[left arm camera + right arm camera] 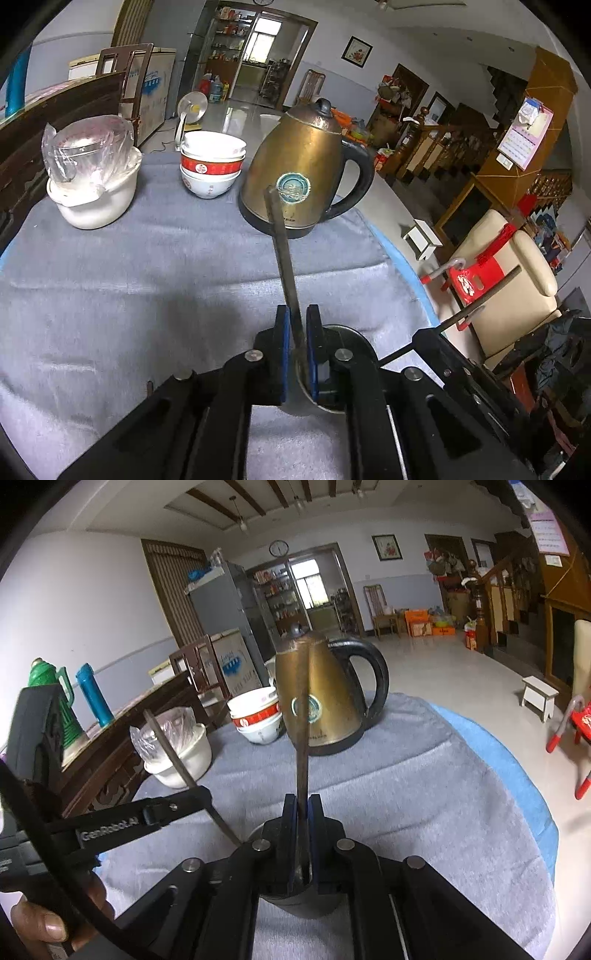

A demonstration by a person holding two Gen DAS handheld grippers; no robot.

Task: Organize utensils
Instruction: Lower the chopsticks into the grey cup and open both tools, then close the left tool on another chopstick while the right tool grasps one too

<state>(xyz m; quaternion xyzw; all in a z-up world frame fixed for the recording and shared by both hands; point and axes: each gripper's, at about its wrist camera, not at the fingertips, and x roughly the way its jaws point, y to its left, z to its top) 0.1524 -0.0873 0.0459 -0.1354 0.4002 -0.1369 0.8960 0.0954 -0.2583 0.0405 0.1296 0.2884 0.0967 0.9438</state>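
Note:
My left gripper (pixel 297 310) has a metal spoon (pixel 282 236) between its blue pads. The handle slants up toward the kettle, the bowl end hangs down into a dark cup (pixel 356 338), and a slim gap shows beside the handle, so the pads stand slightly apart. In the right wrist view that left gripper (pixel 203 794) reaches in from the left, its spoon (pixel 166 746) slanting into the cup (pixel 295 904). My right gripper (pixel 302 799) is shut on a dark brown utensil (pixel 301 738) standing over the same cup. The right gripper (pixel 439 326) and its thin dark utensil (pixel 480 297) also show in the left wrist view.
The round table's grey cloth (pixel 147 277) carries a brass kettle (pixel 306 173), stacked red-and-white bowls (pixel 212 162) and a white pot with a plastic-wrapped glass bowl (pixel 92 173). A dark wooden cabinet (pixel 110 746) stands left. A red stool (pixel 476 280), a cream chair and a white footstool (pixel 539 698) stand right.

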